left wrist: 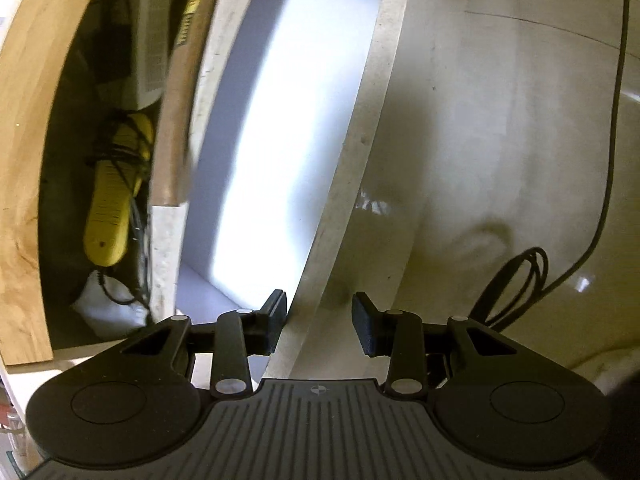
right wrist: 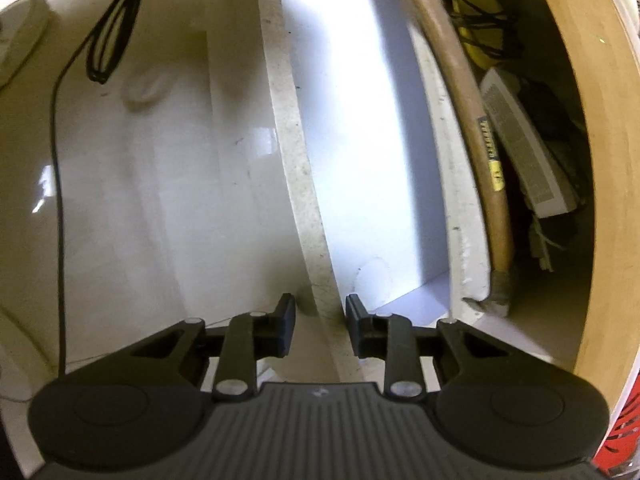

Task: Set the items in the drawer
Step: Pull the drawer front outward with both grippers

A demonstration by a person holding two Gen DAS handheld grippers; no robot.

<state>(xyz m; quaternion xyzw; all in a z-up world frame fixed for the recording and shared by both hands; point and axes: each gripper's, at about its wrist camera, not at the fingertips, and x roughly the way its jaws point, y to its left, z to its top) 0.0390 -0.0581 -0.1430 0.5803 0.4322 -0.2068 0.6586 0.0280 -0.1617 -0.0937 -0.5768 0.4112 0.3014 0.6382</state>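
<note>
Both sets of tongs straddle the drawer's front panel (left wrist: 352, 184): the left tongs (left wrist: 319, 322) and the right tongs (right wrist: 320, 326) are each nearly closed about its edge, though I cannot tell whether the pads press it; beyond, the drawer (right wrist: 360, 120) stands open and looks bare; no items show inside, so by my reckoning the placing is still to do; farther off, a black cable (left wrist: 516, 284) lies on the floor.

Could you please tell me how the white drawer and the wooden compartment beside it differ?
The drawer is white and brightly lit inside; the wooden compartment is dark inside. Nothing shows in the drawer, while the compartment holds a yellow device, a white box and tangled cables. Both stand open to view.
</note>
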